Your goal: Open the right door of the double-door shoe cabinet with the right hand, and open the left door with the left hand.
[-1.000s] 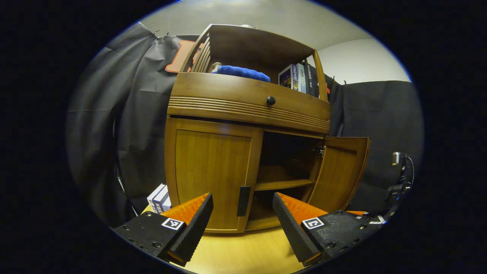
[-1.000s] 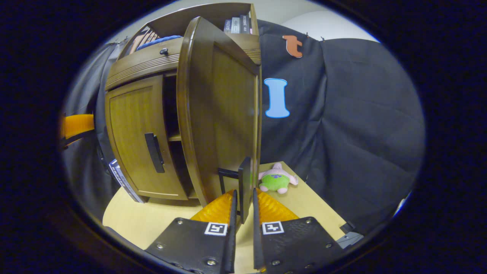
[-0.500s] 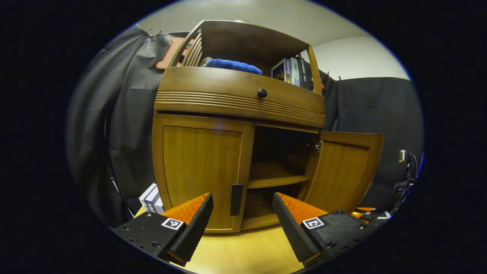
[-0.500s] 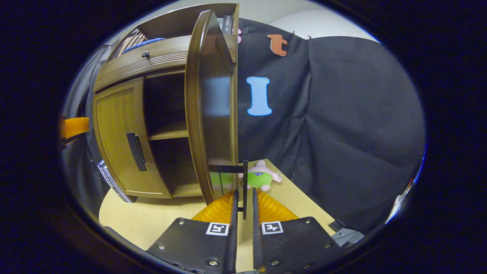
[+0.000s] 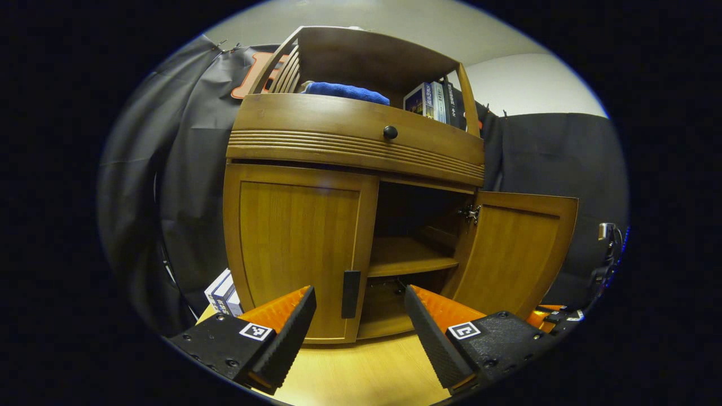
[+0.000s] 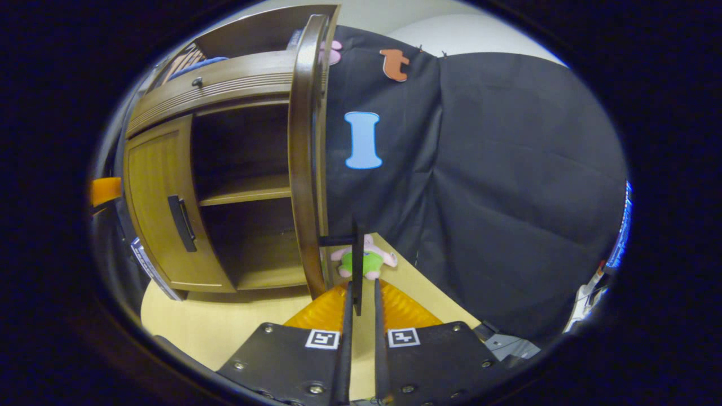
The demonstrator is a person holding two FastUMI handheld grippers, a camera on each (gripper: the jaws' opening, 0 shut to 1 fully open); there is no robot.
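Note:
A brown wooden shoe cabinet [image 5: 355, 141] stands on a light wood table [image 5: 361, 372]. Its right door [image 5: 513, 248] is swung wide open, edge-on in the right gripper view [image 6: 307, 163]. My right gripper [image 6: 359, 299] is shut on that door's thin black handle [image 6: 356, 265]. The left door [image 5: 296, 248] is closed, and its black handle [image 5: 350, 294] sits low by the inner edge. My left gripper [image 5: 360, 304] is open just in front of that handle, one finger on each side, not touching it. Inside the opened half a shelf [image 5: 409, 260] shows.
A drawer with a round black knob [image 5: 390, 132] tops the doors; a blue cloth [image 5: 344, 91] and books [image 5: 431, 101] lie above. More books [image 5: 223, 293] lean at the cabinet's left foot. A pink and green plush toy [image 6: 366, 260] lies on the table behind the right door.
The right door has swung farther open with my right gripper still shut on its handle. My left gripper has drifted slightly, so the left door's handle sits between its open fingers.

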